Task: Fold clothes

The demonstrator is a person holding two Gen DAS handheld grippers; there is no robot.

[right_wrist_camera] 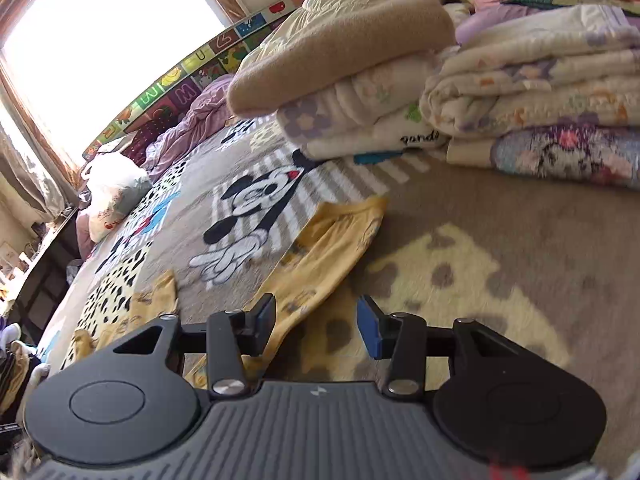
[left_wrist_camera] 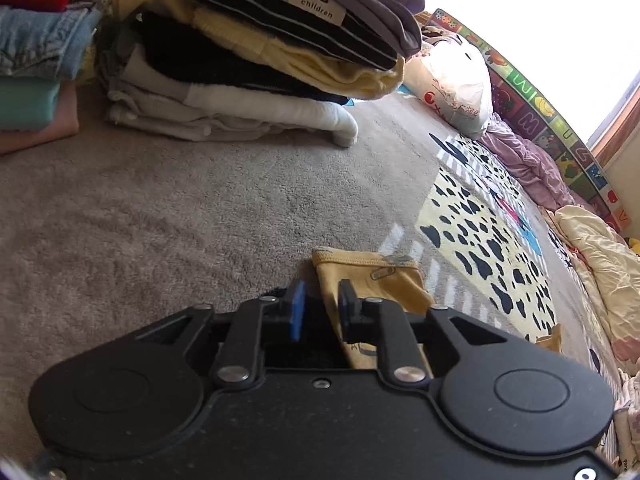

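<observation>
- The left gripper (left_wrist_camera: 321, 304) fills the bottom of its view, held low over the grey carpet (left_wrist_camera: 160, 208); its blue-padded fingers (left_wrist_camera: 297, 312) stand a narrow gap apart, with nothing visibly clamped between them.
- The yellow garment (left_wrist_camera: 372, 280) lies flat on the carpet at lower centre, its hem just past the left gripper's right finger and partly under it.
- The right gripper (right_wrist_camera: 316, 320) hovers low at the bottom of its frame, fingers spread wide, the left one over the garment's edge.
- In the right view the yellow garment (right_wrist_camera: 320, 256) stretches up toward centre frame, beside the Mickey Mouse print (right_wrist_camera: 256, 216) on the carpet.
- A stack of folded clothes (left_wrist_camera: 256, 60) fills the upper left of the left view, well apart from the garment.
- Only the right view shows folded blankets (right_wrist_camera: 520, 92) at upper right.
- An alphabet mat (left_wrist_camera: 532, 112) edges the carpet beside the bright window.
</observation>
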